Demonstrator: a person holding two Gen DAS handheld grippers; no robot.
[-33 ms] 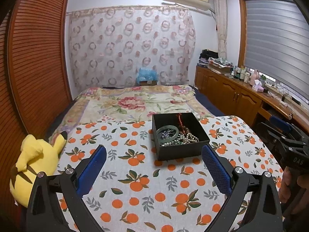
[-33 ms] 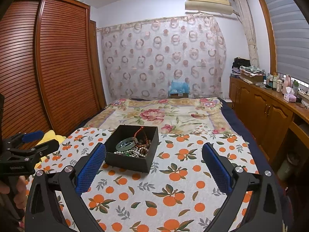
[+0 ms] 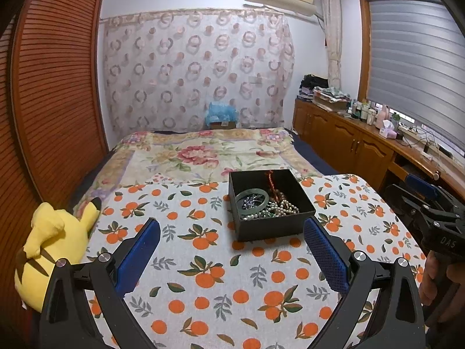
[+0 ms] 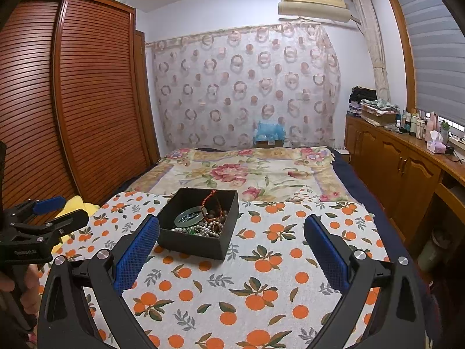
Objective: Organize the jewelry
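Note:
A black open box (image 3: pixel 274 226) stands on the orange-print tablecloth (image 3: pixel 221 273). It holds a green jade bangle (image 3: pixel 251 200), pearl beads (image 3: pixel 286 208) and a red cord (image 3: pixel 271 179) in a tangle. My left gripper (image 3: pixel 231 250) is open and empty, just short of the box. My right gripper (image 4: pixel 231 250) is open and empty; the box (image 4: pixel 200 242) lies ahead of its left finger, with the bangle (image 4: pixel 190 213) and pearls (image 4: pixel 200 229) inside. Each gripper shows at the edge of the other's view: the right one (image 3: pixel 418 200), the left one (image 4: pixel 51 215).
A yellow plush toy (image 3: pixel 55 244) lies at the table's left edge. A bed with a floral blanket (image 3: pixel 203 154) stretches behind the table. Wooden cabinets (image 3: pixel 354 145) with bottles run along the right wall. A slatted wardrobe (image 4: pixel 72 101) stands on the left.

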